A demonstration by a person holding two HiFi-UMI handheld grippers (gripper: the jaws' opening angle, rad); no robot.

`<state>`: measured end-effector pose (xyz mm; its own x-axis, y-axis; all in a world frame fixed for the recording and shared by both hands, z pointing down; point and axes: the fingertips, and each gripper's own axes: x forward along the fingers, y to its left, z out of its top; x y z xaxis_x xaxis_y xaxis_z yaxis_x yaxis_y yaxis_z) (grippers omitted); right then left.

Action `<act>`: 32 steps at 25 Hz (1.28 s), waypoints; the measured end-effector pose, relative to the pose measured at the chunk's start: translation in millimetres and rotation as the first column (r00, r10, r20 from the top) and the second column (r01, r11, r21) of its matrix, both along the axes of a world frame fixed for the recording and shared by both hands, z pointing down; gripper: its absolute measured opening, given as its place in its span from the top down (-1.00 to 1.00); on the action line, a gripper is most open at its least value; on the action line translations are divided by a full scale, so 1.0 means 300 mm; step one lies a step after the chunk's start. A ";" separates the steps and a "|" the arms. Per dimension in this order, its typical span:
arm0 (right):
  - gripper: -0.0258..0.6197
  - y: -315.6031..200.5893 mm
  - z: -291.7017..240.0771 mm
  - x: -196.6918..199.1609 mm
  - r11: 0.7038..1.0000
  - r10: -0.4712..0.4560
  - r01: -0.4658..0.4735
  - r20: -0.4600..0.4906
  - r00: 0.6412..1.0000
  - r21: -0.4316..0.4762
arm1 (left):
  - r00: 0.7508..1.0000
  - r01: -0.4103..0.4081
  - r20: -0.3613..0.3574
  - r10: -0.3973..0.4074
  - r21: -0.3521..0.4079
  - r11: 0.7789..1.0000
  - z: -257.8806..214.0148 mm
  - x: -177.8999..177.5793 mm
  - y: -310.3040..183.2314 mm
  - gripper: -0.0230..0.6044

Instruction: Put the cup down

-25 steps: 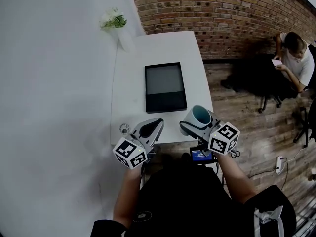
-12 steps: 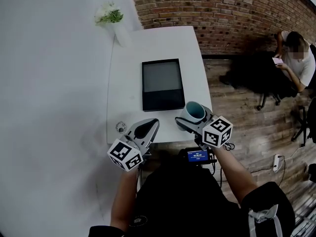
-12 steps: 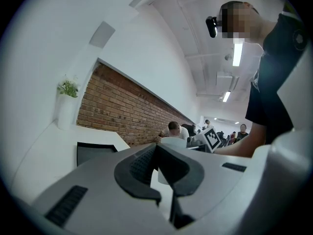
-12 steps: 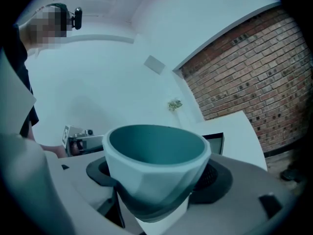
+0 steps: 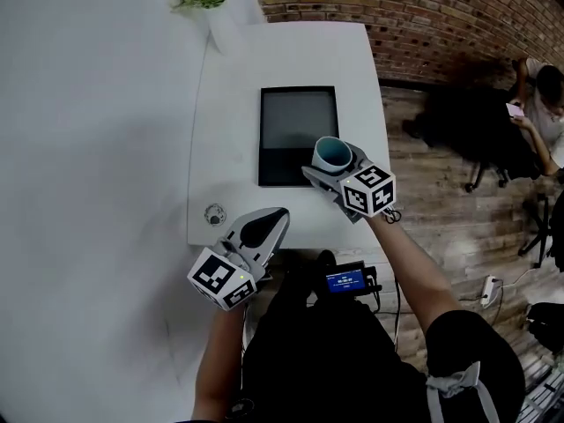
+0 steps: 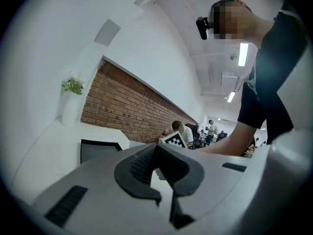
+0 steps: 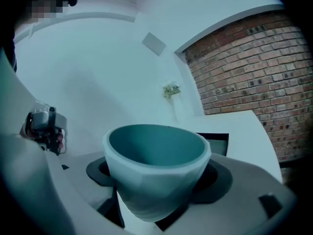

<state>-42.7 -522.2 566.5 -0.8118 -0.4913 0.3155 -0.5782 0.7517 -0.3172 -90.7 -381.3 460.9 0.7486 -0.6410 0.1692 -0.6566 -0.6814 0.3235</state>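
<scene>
Right gripper (image 5: 330,164) jaws clamped on cup (image 5: 334,153), its base hidden, left gripper (image 5: 275,218) jaws together, empty, at table (image 5: 291,55) edge

A white rectangular surface (image 5: 291,55) stands on a brown wooden plank floor (image 5: 441,192), its long left edge against a white wall and its far end by a red brick wall; a flat black-framed rectangular panel with a grey face (image 5: 297,126) lies about the middle, its long sides running along the surface's length; a white vase of green and white flowers (image 5: 220,32) stands upright at the far left corner; a small round clear-looking object (image 5: 215,212), too small to identify, sits near the near left corner, well apart from the panel.
</scene>
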 end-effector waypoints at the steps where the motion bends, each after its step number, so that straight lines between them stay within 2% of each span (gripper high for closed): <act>1: -0.33 -0.022 0.013 -0.014 1.000 -0.009 0.009 -0.020 1.000 0.008 | 1.000 0.001 0.000 -0.001 -0.003 1.000 0.003 0.001 -0.003 0.90; 7: -0.33 -0.100 0.058 -0.076 0.992 -0.029 0.044 -0.131 0.991 0.114 | 1.000 0.004 -0.008 -0.004 -0.019 1.000 0.018 0.000 -0.024 0.90; 11: -0.33 -0.071 0.101 -0.086 0.978 -0.030 0.074 -0.219 0.975 0.195 | 1.000 0.006 -0.006 -0.006 -0.027 1.000 0.025 -0.014 -0.034 0.90; 14: -0.33 -0.035 0.114 -0.075 0.971 -0.027 0.085 -0.249 0.968 0.223 | 1.000 0.003 -0.007 -0.003 -0.033 0.999 0.028 -0.023 -0.037 0.90; 21: -0.33 0.004 0.163 -0.075 0.977 -0.058 0.110 -0.266 0.962 0.185 | 1.000 -0.019 -0.022 0.019 -0.034 0.999 0.031 0.012 -0.046 0.90; 25: -0.33 0.019 0.223 -0.059 0.980 -0.069 0.127 -0.335 0.940 0.154 | 0.999 -0.034 -0.018 0.034 -0.026 0.999 0.020 0.027 -0.040 0.90; 32: -0.33 0.044 0.249 -0.018 0.984 -0.057 0.112 -0.354 0.933 0.137 | 1.000 -0.023 -0.018 0.023 -0.022 0.999 0.017 0.008 -0.027 0.90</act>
<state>-48.0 -509.1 641.4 -0.7053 -0.4903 0.5120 -0.5634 0.8260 0.0149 -88.3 -389.6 465.8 0.7660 -0.6199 0.1701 -0.6350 -0.6885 0.3505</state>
